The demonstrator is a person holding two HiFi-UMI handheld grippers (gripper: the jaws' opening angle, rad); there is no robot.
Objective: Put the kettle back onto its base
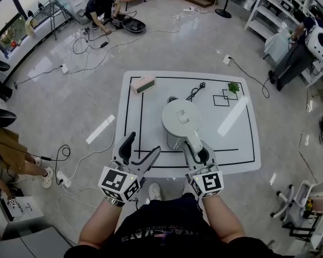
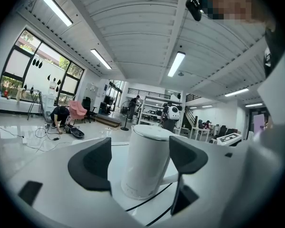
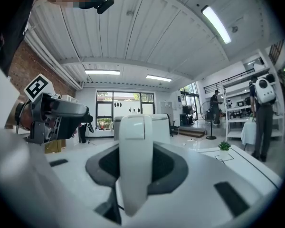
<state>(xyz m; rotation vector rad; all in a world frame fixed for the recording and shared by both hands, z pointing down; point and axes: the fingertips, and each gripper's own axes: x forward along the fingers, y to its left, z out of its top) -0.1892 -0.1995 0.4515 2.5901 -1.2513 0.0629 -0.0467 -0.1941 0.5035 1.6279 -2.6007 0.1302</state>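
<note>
The white kettle (image 1: pixel 180 117) is upright on the white table (image 1: pixel 237 138), near its front edge, with the handle (image 1: pixel 194 140) pointing toward me. My right gripper (image 1: pixel 197 148) is shut on that handle (image 3: pixel 135 156), which fills the gap between the dark pads. My left gripper (image 1: pixel 141 148) hovers open just left of the kettle (image 2: pixel 147 146), which stands beyond its spread jaws, untouched. A grey bit of the base (image 1: pixel 171 99) shows behind the kettle, with its black cord (image 1: pixel 194 92) trailing back.
A small green-faced clock (image 1: pixel 144 84) stands at the table's back left and a little potted plant (image 1: pixel 233 87) at the back right. Black tape lines (image 1: pixel 226 149) frame the tabletop. People work on the floor and at shelves far off.
</note>
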